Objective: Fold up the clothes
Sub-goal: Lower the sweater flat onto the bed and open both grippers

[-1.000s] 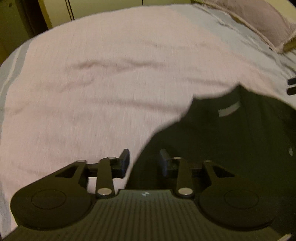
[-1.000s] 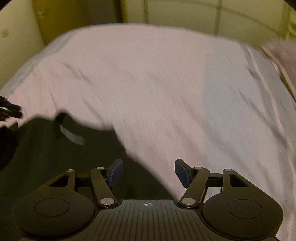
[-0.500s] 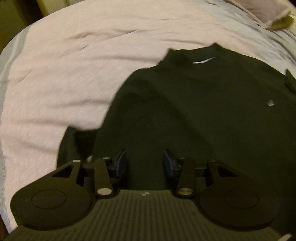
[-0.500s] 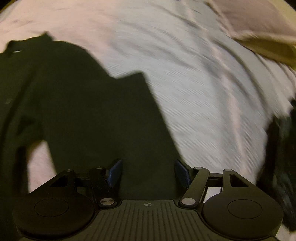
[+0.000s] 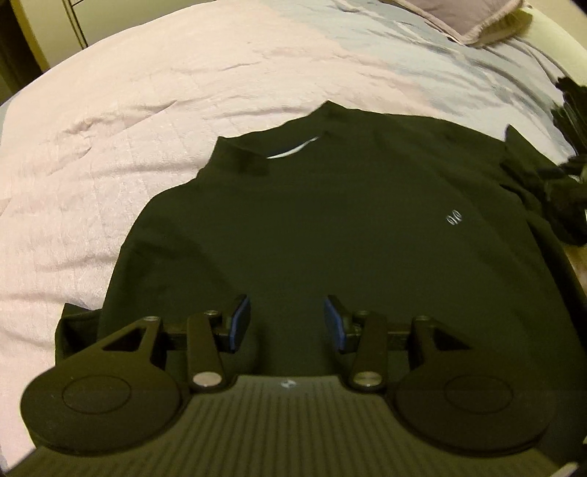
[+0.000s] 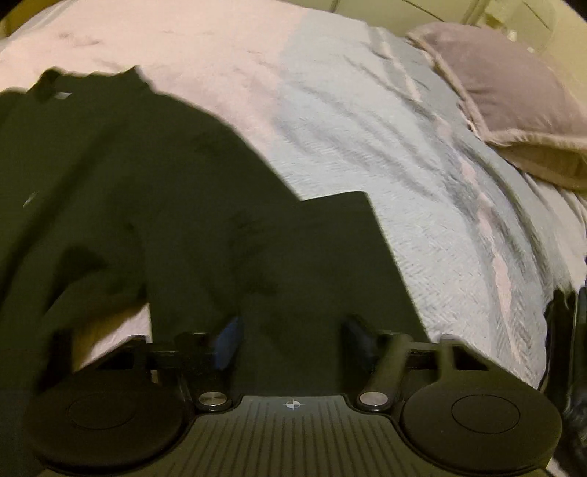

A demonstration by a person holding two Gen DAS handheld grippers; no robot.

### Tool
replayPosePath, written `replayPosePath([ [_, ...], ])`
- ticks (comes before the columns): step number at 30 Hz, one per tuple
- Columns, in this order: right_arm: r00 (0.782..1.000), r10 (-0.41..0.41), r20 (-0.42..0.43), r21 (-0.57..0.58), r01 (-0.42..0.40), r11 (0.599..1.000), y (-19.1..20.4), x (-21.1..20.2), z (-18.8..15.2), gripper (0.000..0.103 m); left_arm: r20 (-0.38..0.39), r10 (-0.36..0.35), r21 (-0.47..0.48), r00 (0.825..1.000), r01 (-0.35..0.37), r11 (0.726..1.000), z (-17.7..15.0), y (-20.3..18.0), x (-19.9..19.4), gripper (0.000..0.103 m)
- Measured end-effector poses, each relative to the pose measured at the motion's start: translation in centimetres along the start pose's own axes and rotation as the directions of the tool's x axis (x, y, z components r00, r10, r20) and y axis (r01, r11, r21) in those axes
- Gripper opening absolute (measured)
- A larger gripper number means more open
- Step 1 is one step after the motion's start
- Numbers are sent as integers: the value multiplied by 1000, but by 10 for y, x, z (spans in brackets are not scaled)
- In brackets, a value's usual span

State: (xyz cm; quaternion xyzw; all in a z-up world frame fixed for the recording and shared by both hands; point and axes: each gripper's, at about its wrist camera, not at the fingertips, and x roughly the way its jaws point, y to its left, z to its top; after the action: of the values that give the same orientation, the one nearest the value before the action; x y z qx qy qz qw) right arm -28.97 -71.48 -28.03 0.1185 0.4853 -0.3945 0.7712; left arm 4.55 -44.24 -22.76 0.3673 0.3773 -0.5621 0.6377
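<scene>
A black shirt [image 5: 330, 220] lies flat on the bed, collar and white neck label [image 5: 293, 150] at the far side, with a small pale logo on the chest. My left gripper [image 5: 286, 323] hangs over the shirt's lower body. Its blue pads [image 5: 238, 323] stand apart and no cloth is pinched between them. In the right wrist view the shirt [image 6: 128, 183] spreads to the left and its short sleeve [image 6: 330, 257] reaches toward me. My right gripper [image 6: 293, 339] is over that sleeve with its jaws closing. The cloth lies between them, and the pads are still clear of it.
The pink and pale blue bedspread [image 5: 146, 128] covers the whole bed. A mauve pillow [image 6: 513, 110] lies at the far right, seen also as the pillow [image 5: 473, 18] in the left view. A dark heap [image 6: 565, 348] sits at the bed's right edge. Closet doors [image 5: 69, 25] stand behind.
Both views have pulled back from the shirt's collar. The left gripper now sits over the lower body with the whole shirt in sight. The right gripper has swung over the right sleeve and dropped lower.
</scene>
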Motion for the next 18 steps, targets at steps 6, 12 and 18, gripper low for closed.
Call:
replayPosePath([
  [6,955,-164,247,261,97,960,-82,-88,-15,7,-24,3,-35,1000,-3,999,-8,-8,-2,40],
  [12,905,-414,101,712,224,665,-182,-132,-108,8,-27,-38,-29,999,37,999,-8,-26,0,40],
  [18,920,-318,-228,876,337,346,-200,-118,-205,10,-37,-49,3,998,49,999,-5,-37,2,40],
])
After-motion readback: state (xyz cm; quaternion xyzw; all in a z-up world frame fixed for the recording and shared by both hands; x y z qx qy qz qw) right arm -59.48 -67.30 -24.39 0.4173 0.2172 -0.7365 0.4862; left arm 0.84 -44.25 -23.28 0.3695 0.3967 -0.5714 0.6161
